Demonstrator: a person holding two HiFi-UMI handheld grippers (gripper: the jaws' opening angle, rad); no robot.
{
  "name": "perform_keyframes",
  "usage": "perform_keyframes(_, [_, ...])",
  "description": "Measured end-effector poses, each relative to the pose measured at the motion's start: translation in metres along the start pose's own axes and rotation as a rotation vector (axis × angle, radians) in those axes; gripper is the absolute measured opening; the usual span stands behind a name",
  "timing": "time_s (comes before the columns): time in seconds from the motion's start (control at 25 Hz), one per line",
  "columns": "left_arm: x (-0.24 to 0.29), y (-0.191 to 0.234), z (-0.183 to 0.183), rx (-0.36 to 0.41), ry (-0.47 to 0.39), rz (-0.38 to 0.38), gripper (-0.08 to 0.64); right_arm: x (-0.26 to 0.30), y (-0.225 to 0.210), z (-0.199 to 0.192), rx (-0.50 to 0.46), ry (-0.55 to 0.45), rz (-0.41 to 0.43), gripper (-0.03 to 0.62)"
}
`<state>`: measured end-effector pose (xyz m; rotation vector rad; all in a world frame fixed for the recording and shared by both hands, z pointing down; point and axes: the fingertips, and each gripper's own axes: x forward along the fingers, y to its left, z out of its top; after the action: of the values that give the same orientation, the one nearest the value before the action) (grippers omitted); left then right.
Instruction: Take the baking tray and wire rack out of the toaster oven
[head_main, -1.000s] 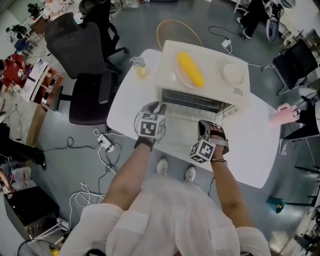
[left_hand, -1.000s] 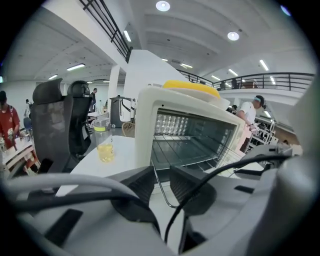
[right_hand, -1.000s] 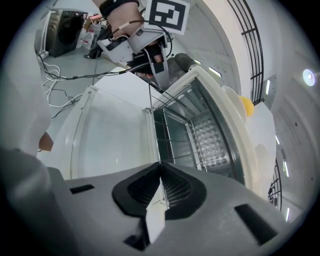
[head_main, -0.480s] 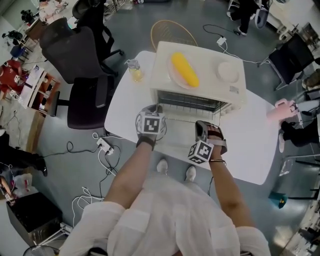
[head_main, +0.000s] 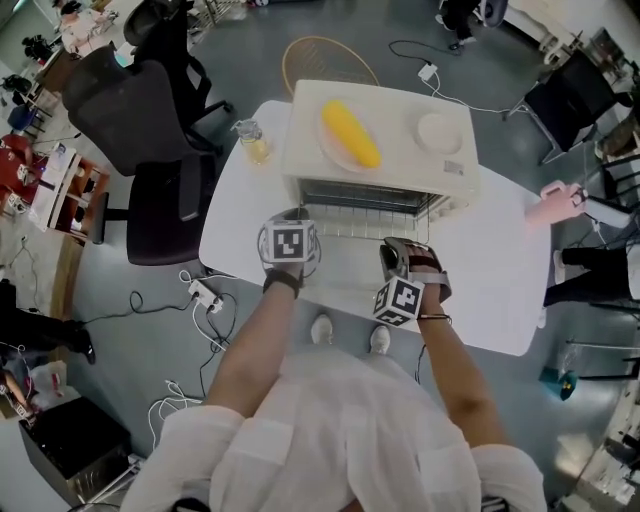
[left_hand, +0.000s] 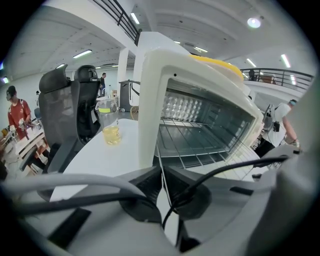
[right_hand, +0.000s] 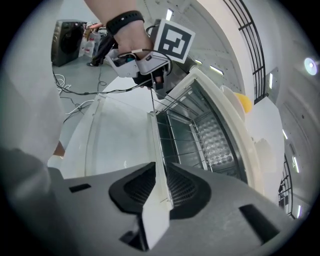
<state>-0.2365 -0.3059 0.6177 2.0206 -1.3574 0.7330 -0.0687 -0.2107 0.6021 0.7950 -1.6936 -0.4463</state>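
The toaster oven (head_main: 395, 110) roof hides most of the inside from the head view; the baking tray can't be made out there. By the right edge of the counter (head_main: 500, 290), a pink blur (head_main: 553, 203), no telling what. Round white thing (head_main: 440, 132) on the roof: too small to name.

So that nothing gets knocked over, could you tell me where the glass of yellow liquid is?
In the head view, the glass stands on the white table just left of the toaster oven, between it and the black office chair.

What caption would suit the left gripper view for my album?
Left tongs shut on a wire of the wire rack before the open toaster oven.
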Motion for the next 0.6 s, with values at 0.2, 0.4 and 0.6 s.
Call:
perform_keyframes(0.2, [0.000,-0.001,0.001,0.007,-0.004,0.007,0.015,-0.024,-0.002,0.003,0.169,-0.023,0.110,0.071])
perform_keyframes(0.4, [0.000,-0.002,-0.002,0.002,0.003,0.011,0.015,-0.027,-0.045,-0.018,0.473,0.040,0.098,0.071])
perform_keyframes(0.6, [-0.002,-0.002,0.000,0.014,0.002,0.014,0.015,-0.011,-0.071,-0.062,0.698,0.178,0.040,0.071])
